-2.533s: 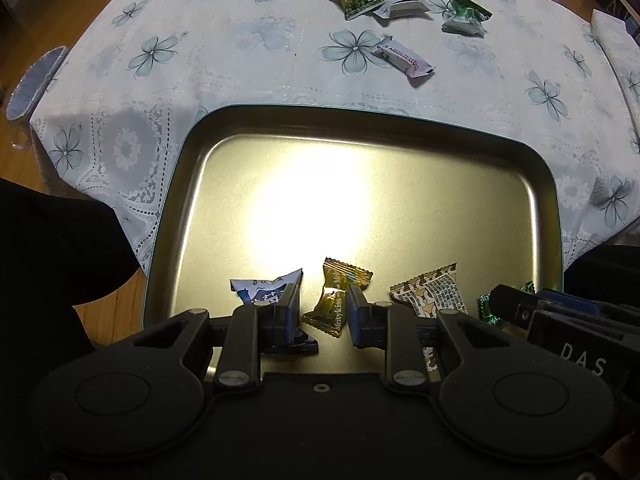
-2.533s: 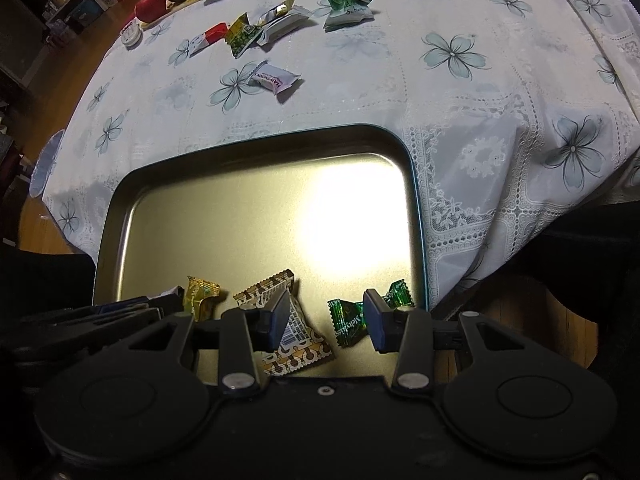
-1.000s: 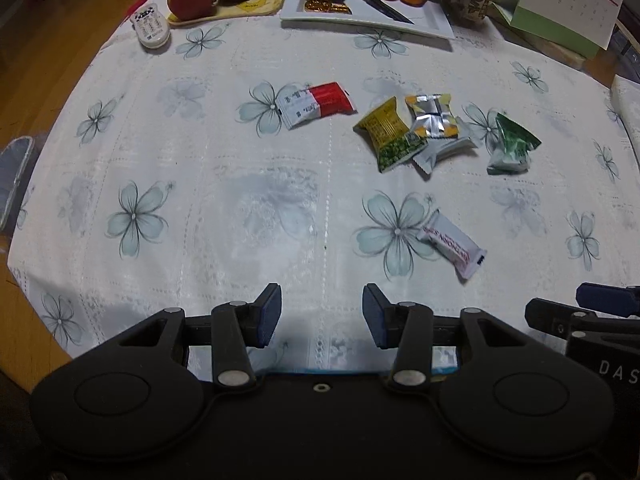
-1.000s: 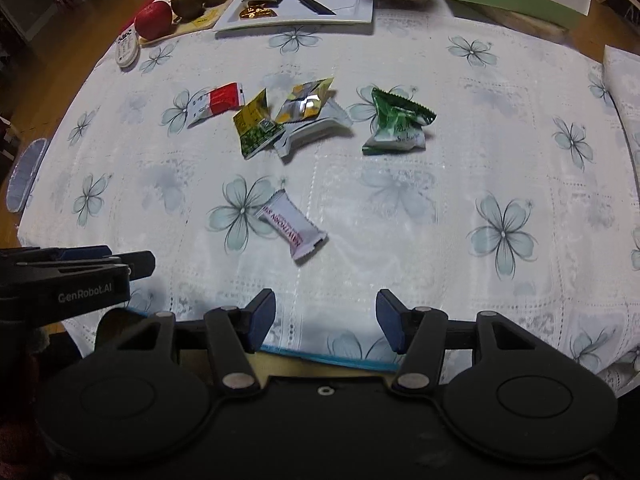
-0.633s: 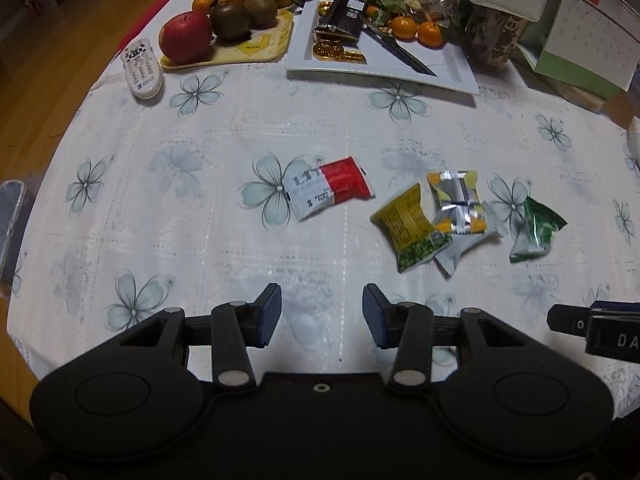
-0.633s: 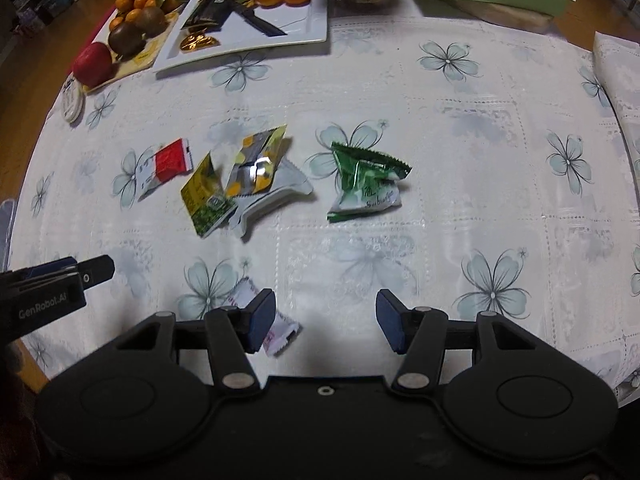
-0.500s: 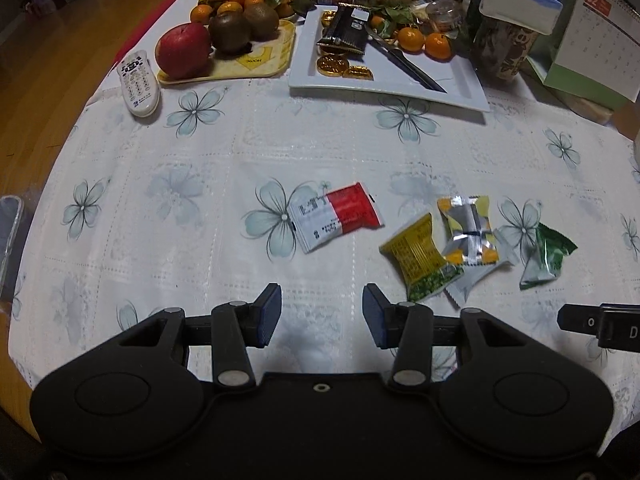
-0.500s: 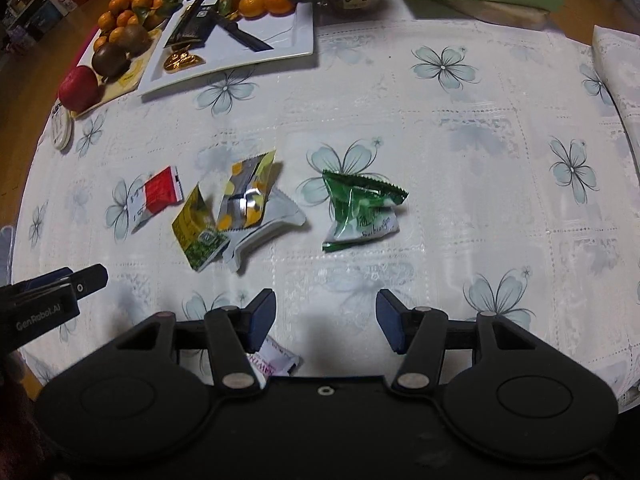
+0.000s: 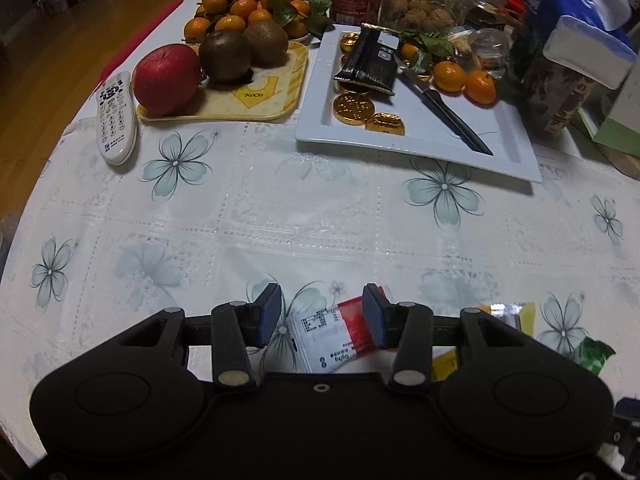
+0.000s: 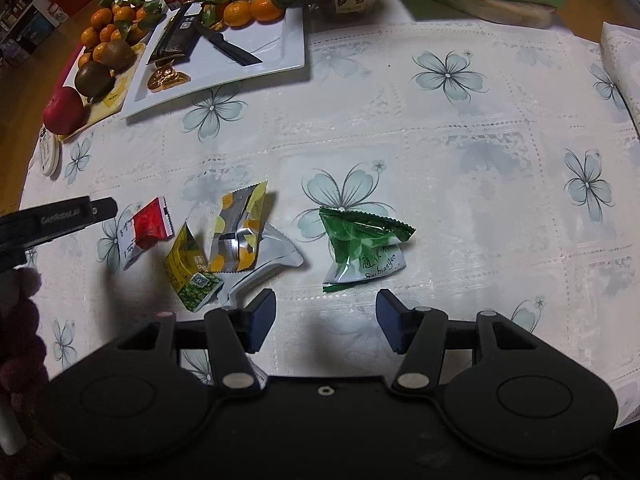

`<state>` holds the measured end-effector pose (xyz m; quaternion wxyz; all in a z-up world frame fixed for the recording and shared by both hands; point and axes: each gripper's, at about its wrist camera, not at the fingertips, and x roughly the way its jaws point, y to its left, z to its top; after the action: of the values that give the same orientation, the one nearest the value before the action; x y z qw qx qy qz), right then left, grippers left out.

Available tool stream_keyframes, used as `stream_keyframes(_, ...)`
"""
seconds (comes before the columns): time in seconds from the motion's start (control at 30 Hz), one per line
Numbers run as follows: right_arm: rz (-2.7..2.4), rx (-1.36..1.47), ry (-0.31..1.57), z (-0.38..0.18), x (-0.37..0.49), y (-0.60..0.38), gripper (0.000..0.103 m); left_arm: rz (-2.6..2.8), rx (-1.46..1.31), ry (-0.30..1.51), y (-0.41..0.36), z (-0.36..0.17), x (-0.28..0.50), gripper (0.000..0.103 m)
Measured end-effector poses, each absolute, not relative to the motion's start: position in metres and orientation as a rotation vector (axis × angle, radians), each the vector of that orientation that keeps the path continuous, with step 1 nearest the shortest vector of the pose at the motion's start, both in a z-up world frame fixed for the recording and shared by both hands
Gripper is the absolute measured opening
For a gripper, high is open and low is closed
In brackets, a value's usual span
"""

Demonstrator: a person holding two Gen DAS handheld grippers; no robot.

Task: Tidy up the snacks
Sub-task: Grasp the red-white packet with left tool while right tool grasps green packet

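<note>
While flat between spread pads, red-white snack packet (image 9: 334, 334) uncrumpled.

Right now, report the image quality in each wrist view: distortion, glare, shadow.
Left wrist view: strong fisheye bend, white plate edge curves; dim warm light, sharp enough to read the red-and-white packet. Right wrist view: same bend, glare on the silver-yellow packet, dark shadow beside the yellow-green packet.

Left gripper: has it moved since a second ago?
Yes. The left gripper has advanced across the tablecloth and now straddles the red-white packet.
</note>
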<state>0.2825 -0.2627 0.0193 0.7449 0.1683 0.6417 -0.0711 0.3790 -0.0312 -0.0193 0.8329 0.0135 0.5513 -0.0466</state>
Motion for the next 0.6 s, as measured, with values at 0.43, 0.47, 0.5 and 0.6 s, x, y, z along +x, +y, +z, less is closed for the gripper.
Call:
stream_keyframes(0.43,-0.196,0.386,1.420,0.012,0.289,-0.268,0.058,-0.037,0.090,1.269,-0.035,-0.050,0.395,0.053)
stream_keyframes(0.47,-0.205,0.383,1.419,0.010,0.290,-0.269,0.058,-0.044,0.098,1.275,-0.035,-0.049,0.392,0.053)
stream_keyframes(0.5,-0.212,0.383,1.421,0.009,0.291,-0.271,0.058,-0.058,0.098,1.284,-0.035,-0.049,0.388,0.053)
stream_keyframes(0.6,-0.232,0.399,1.432,0.003,0.295,-0.277,0.058,-0.085,0.110,1.327,-0.035,-0.050,0.378,0.052)
